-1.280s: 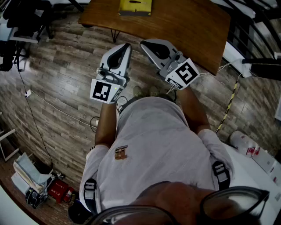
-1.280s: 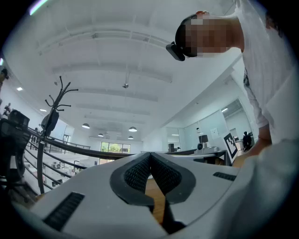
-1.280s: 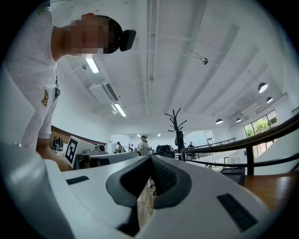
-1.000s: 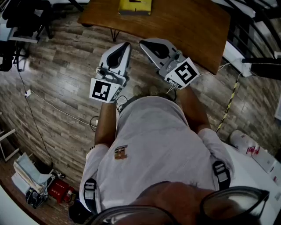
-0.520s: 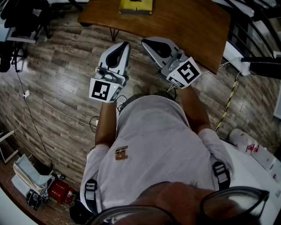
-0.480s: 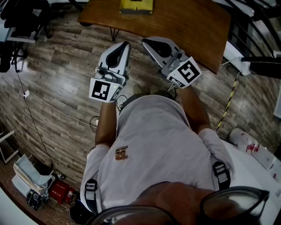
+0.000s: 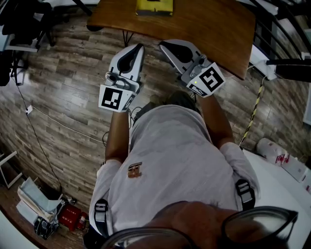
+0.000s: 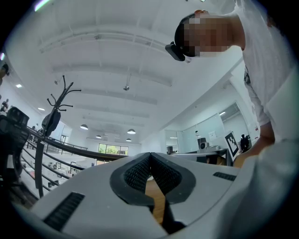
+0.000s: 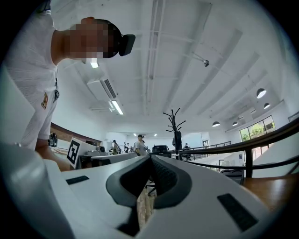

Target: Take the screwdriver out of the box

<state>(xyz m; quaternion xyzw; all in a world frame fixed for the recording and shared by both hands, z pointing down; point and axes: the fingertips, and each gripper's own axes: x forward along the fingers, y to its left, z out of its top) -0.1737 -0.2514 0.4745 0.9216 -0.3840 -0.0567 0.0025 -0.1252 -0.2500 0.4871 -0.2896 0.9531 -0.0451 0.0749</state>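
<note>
In the head view, a yellow box [image 7: 154,7] is seen at the far edge of the wooden table [image 7: 214,24], cut off by the top of the frame. The screwdriver cannot be made out in it. The left gripper [image 7: 140,46] and the right gripper [image 7: 162,44] are held side by side at the table's near edge, both pointed far. The box lies straight ahead, well apart, in line with the gap between them. Neither is judged clearly nearer, though the right one already overlaps the table edge. The box's visible side runs left to right.

In the left gripper view, the left gripper [image 8: 150,156] is seen with its jaws brought together and nothing between them.

In the right gripper view, the right gripper [image 9: 150,158] is likewise closed and empty. The box is not shown in either gripper view.
</note>
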